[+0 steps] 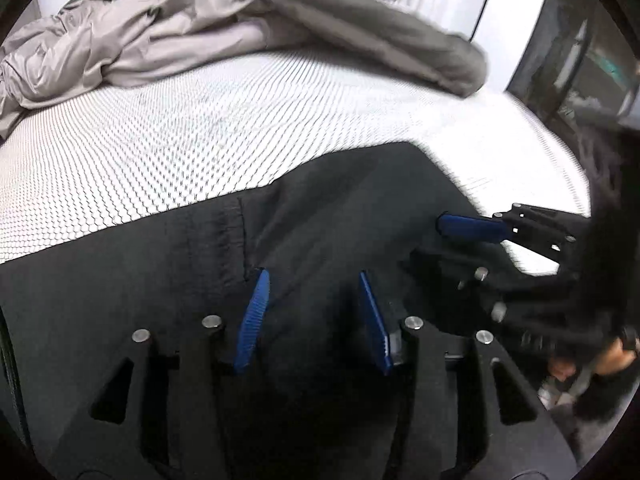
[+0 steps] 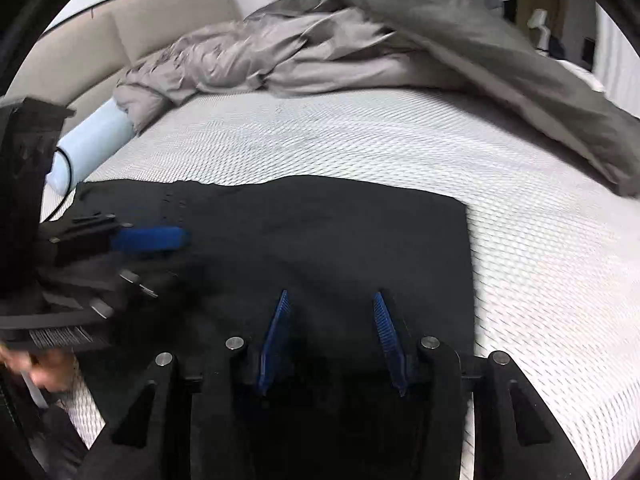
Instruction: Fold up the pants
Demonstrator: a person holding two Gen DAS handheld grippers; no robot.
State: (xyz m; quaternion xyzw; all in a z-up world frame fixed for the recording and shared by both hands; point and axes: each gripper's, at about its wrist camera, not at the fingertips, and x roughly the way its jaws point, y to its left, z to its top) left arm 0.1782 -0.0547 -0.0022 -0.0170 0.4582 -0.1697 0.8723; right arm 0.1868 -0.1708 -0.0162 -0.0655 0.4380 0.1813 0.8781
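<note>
Pants (image 2: 320,240), black and already doubled into a flat slab, lie on the near part of the white mesh-patterned mattress (image 1: 168,148), right under both of your tools, which suits a fold made from the near edge. Your left gripper (image 1: 312,316) points steeply down over the fabric beside a stitched seam (image 1: 240,232); its blue pads stand apart, and dark cloth fills the gap, but whether they pinch a layer or merely hover you cannot tell from these views. Your right gripper (image 2: 332,340) is posed alike, jaws part open over the cloth, grip equally unclear. Each tool shows side-on in the other's view, so they work close together along one edge. Beyond the straight far hem the mattress lies bare, probably your landing room. Farther back a rumpled grey duvet (image 2: 280,60) and a darker grey pillow (image 2: 500,64) are heaped clear.
</note>
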